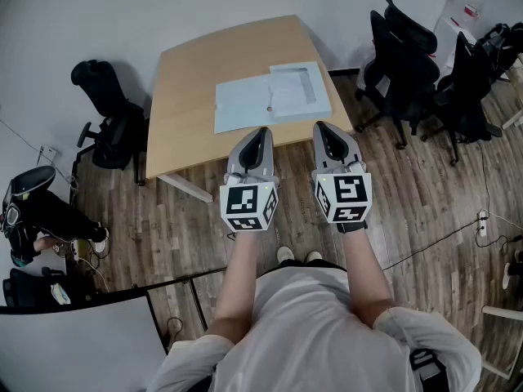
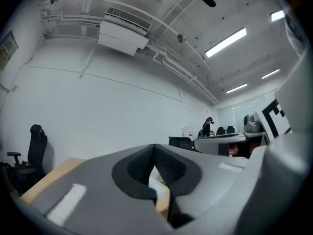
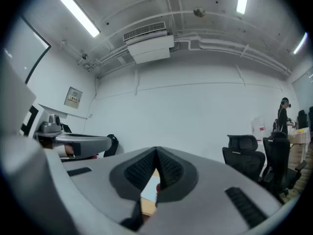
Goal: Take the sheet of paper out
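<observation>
A pale sheet of paper lies flat on the wooden table. A translucent document pouch overlaps its right end. My left gripper and right gripper hover side by side, held level just short of the table's near edge and apart from the paper. In the left gripper view the left gripper is shut with its tips together and nothing between them. The right gripper is likewise shut and empty. A strip of table and pale paper shows through the gap below each pair of pads.
Black office chairs stand left of the table and in a group at the right. A seated person is at the lower left beside a dark partition. A cable runs across the wood floor.
</observation>
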Available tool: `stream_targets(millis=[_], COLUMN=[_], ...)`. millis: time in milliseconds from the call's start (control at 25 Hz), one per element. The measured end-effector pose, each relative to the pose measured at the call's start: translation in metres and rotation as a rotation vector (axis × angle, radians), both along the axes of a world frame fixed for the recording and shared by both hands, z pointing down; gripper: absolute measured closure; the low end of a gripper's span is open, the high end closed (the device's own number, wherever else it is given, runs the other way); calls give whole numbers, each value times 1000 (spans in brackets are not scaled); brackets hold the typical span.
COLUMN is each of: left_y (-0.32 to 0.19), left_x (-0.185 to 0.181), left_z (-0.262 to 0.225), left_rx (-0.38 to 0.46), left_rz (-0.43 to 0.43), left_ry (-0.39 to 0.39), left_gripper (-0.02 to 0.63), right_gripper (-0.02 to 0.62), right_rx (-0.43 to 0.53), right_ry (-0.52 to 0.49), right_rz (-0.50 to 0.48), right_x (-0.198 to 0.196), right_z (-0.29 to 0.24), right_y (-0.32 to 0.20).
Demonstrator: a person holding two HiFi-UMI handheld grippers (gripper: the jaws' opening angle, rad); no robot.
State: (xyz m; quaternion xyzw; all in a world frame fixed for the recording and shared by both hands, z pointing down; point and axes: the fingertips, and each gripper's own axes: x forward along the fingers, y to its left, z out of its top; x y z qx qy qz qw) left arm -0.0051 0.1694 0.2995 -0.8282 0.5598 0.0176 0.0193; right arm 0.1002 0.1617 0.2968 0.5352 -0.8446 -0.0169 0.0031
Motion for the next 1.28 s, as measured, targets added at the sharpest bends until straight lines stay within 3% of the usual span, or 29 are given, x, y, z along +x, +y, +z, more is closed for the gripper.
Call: stream_targets(millis=[840,1280], left_y=[14,-22], left_x=[38,30], left_z=[10,31], left_rx=[-43,-69], left_rz=[-16,-14], left_ry=[43,47], left_gripper=[600,598], right_gripper=[583,583], right_rx=[-26,-66], right_ry=[-98,-69], right_rz=[-28,-75], right_x=[49,23], right_z=[13,41], right_y=[8,-25])
